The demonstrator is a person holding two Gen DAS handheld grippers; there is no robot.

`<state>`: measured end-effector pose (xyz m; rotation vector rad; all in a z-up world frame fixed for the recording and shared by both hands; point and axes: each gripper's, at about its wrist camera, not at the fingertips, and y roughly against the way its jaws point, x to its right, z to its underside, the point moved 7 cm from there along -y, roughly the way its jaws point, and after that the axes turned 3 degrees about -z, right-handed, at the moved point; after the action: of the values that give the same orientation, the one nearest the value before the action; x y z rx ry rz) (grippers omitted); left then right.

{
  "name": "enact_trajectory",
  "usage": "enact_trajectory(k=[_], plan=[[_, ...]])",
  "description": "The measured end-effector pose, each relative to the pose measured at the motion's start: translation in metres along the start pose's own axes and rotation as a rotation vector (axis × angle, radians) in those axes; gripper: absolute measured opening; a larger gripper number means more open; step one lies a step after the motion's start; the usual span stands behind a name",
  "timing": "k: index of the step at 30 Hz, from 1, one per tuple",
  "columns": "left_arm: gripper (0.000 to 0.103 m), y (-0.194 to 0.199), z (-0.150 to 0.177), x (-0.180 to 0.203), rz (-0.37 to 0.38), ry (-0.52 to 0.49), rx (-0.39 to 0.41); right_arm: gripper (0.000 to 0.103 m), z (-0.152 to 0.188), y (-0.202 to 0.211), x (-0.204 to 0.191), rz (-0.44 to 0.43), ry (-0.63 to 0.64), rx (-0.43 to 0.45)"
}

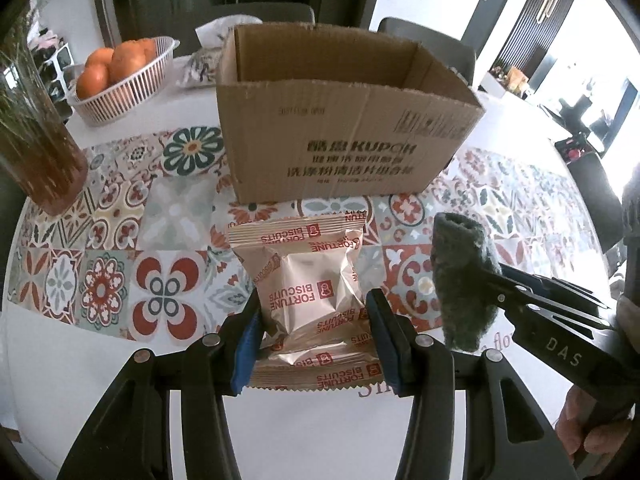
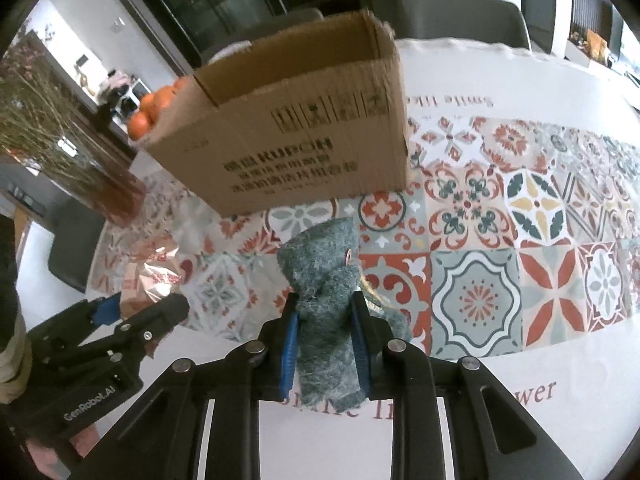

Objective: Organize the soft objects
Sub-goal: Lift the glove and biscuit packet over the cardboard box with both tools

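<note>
Two claws are gripping goods near the cardboard box (image 1: 344,120): left claw (image 1: 316,336) clamping the biscuit packet (image 1: 308,292), right claw (image 2: 325,340) clamping the grey-green fuzzy roll (image 2: 324,280).

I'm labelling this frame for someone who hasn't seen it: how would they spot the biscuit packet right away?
Find the open cardboard box on the patterned tablecloth. In front of it, nearer the camera, the left gripper clamps the biscuit packet between its blue pads. It is shiny beige foil printed with red FORTUNE BISCUITS lettering, unlike the fuzzy dark green soft item held by the right gripper beside it.
</note>
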<state>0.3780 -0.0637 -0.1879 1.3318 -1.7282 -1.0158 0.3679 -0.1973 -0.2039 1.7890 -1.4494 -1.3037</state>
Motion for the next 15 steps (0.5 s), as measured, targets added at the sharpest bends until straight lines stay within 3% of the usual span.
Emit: enact_trajectory(k=[15], plan=[[0.05,0.054,-0.03,0.01,0.046,-0.025,0.137,0.025,-0.041,0.058,-0.027,-0.06,0.02,0.171]])
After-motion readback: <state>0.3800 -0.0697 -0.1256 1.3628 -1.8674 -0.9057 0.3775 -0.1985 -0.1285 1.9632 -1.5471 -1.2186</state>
